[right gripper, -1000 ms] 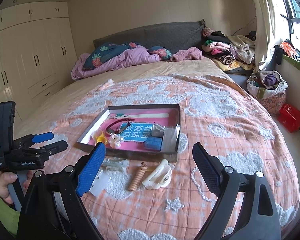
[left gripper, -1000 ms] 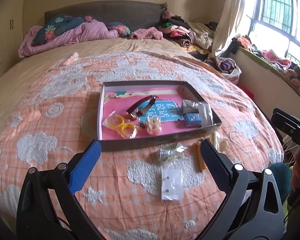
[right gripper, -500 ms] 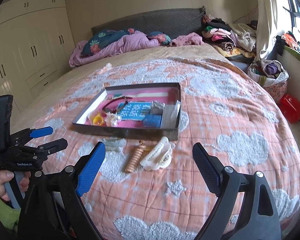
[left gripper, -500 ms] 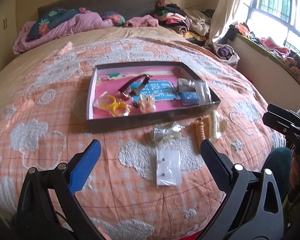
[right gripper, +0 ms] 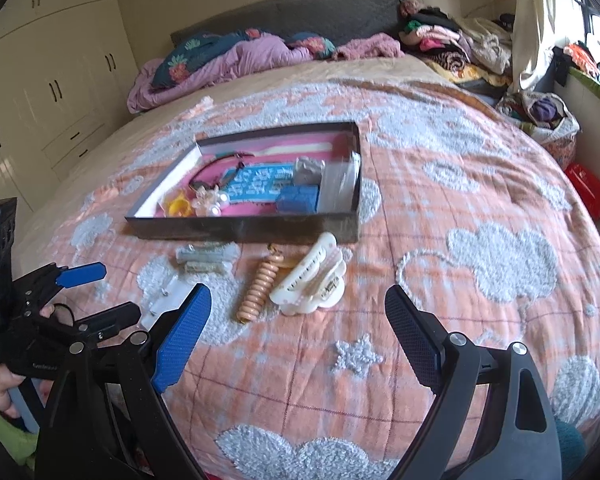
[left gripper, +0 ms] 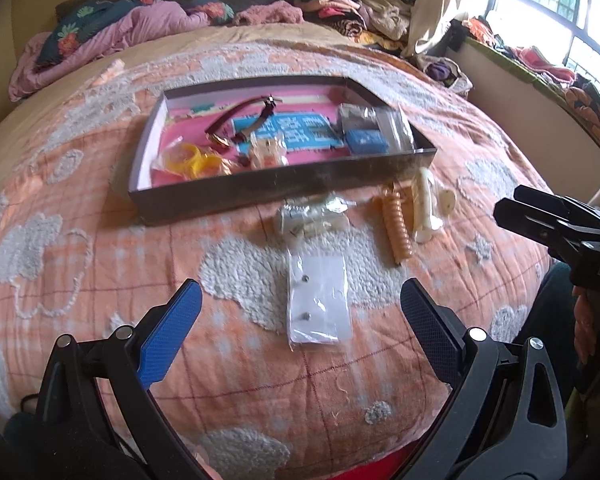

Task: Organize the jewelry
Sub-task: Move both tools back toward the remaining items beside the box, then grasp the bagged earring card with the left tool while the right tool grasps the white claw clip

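Four pieces wait for you on the bedspread [left gripper: 100,264], outside the box. Nearest, between the wide-open, empty jaws of your left gripper [left gripper: 300,328], lies the earring card [left gripper: 319,300]. Your right gripper [right gripper: 298,330] is also spread wide and holds nothing. Beyond the card lie the clear packet [left gripper: 312,216], the coiled hair tie [right gripper: 260,286] and the cream hair claw [right gripper: 314,278]. Farther, the box [left gripper: 260,186] already keeps a watch, yellow rings and small packets. I judge the sorting partly done.
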A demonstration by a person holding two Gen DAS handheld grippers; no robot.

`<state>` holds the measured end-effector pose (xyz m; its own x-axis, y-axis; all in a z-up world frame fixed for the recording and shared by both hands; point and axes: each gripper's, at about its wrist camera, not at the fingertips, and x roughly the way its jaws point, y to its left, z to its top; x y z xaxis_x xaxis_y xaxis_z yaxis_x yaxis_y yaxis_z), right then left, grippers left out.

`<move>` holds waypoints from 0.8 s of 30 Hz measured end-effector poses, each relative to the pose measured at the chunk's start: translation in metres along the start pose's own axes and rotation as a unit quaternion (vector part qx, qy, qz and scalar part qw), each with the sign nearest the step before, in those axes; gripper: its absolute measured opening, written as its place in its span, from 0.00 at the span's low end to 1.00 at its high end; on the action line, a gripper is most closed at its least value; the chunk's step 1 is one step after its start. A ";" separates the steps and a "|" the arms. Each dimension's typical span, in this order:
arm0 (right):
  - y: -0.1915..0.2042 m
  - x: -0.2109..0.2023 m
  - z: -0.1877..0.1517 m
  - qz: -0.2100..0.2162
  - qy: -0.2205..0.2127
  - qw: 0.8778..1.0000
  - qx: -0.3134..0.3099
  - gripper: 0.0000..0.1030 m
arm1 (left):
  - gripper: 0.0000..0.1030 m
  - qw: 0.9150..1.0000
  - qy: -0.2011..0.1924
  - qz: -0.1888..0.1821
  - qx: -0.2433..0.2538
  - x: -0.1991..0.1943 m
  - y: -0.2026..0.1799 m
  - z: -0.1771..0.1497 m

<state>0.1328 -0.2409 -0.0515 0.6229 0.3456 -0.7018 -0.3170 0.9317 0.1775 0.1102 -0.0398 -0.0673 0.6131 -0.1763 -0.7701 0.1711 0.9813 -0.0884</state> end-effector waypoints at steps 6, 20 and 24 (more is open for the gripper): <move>-0.005 0.026 -0.002 -0.007 0.028 1.000 0.008 0.85 | 0.90 1.000 0.018 -0.006 0.000 0.013 0.000 -0.005; -0.006 0.085 0.006 -0.025 0.066 0.997 0.032 0.81 | 0.90 1.000 0.028 -0.002 0.011 0.034 -0.002 -0.010; -0.010 0.089 0.008 -0.029 0.065 0.997 0.031 0.68 | 0.87 0.999 0.031 -0.001 0.016 0.040 -0.004 -0.009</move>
<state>0.1971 -0.2187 -0.1104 0.5388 0.2779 -0.7953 -0.2358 0.9560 0.1744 0.1268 -0.0504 -0.1037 0.5642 -0.1727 -0.8074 0.1982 0.9776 -0.0707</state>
